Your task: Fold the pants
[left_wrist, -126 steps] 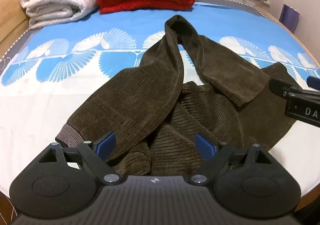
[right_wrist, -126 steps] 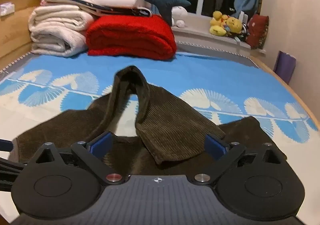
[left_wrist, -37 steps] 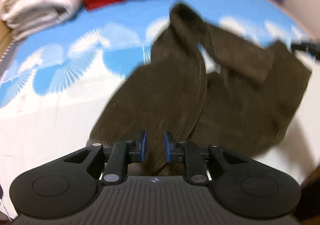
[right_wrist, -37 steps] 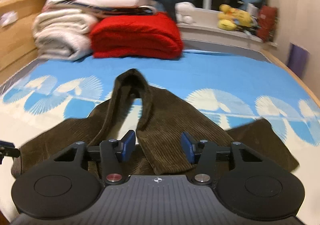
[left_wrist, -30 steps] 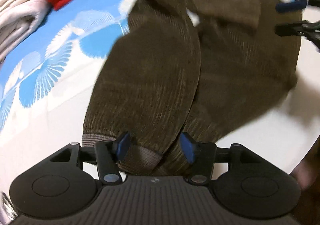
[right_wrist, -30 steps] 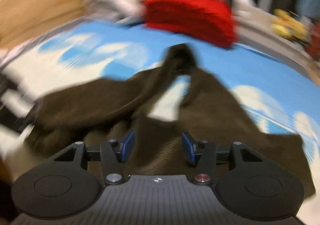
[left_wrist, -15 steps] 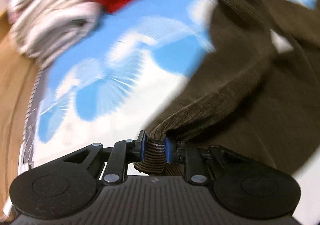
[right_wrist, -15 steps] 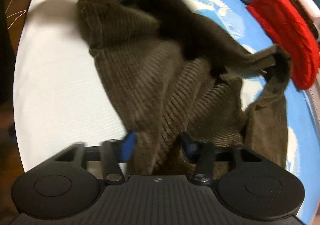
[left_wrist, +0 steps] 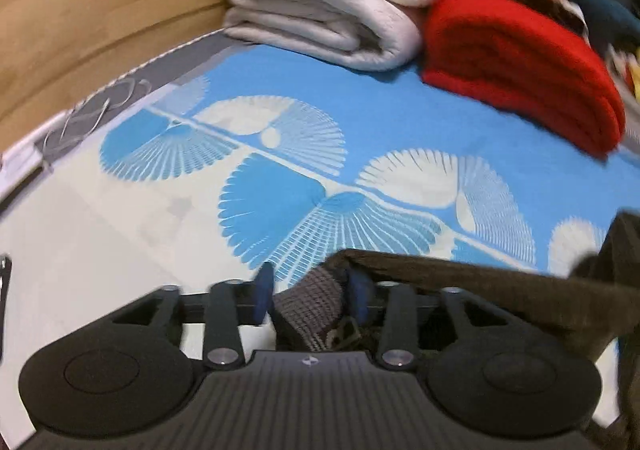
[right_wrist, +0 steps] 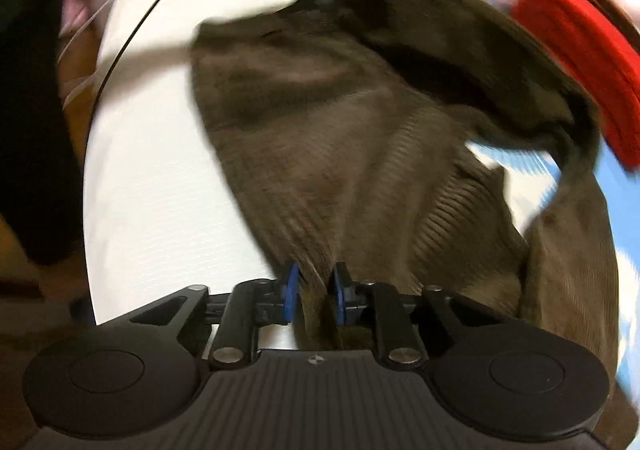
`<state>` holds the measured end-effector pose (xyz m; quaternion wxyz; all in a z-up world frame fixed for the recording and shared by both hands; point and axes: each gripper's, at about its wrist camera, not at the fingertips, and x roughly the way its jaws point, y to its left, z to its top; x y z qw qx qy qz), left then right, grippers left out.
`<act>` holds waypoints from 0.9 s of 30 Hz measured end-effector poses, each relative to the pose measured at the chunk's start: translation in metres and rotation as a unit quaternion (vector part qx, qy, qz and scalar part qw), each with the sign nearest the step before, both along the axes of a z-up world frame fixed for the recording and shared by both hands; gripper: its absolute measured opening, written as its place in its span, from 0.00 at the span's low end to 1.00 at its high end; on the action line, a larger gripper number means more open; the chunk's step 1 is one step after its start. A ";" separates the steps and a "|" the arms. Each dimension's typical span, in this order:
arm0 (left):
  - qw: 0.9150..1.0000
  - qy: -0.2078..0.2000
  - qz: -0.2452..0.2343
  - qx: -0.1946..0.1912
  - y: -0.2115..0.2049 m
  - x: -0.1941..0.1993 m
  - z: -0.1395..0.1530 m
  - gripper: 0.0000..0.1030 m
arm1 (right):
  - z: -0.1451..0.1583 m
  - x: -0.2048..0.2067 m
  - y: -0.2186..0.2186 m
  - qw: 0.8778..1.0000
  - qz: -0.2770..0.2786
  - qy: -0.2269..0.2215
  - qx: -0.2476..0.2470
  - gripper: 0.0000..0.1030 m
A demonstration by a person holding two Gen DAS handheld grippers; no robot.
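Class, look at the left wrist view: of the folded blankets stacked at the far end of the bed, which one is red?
The red blanket is the folded bundle on the right, lying directly on the blue sheet. The cream blankets stacked beside it, on its left, are pale.

There is one pair of brown corduroy pants (right_wrist: 360, 153) and two grippers, left gripper (left_wrist: 310, 296) and right gripper (right_wrist: 314, 292). At the upper right of the left wrist view lie one red folded blanket (left_wrist: 520, 61) and one white folded blanket (left_wrist: 328, 13).
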<state>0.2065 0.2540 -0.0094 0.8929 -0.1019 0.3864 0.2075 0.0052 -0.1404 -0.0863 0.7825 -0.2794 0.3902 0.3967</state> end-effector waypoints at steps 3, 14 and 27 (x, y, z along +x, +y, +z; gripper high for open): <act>0.999 -0.018 0.001 -0.046 0.013 -0.013 0.004 0.51 | 0.019 0.021 -0.034 0.994 -0.091 -0.008 0.053 0.27; 0.992 0.046 -0.011 -0.120 0.010 -0.083 0.005 0.50 | 0.025 0.077 -0.315 0.749 -0.640 0.015 0.168 0.43; 0.968 0.201 -0.123 -0.086 -0.009 -0.104 -0.080 0.73 | -0.056 0.057 -0.431 0.607 -0.757 0.110 0.215 0.51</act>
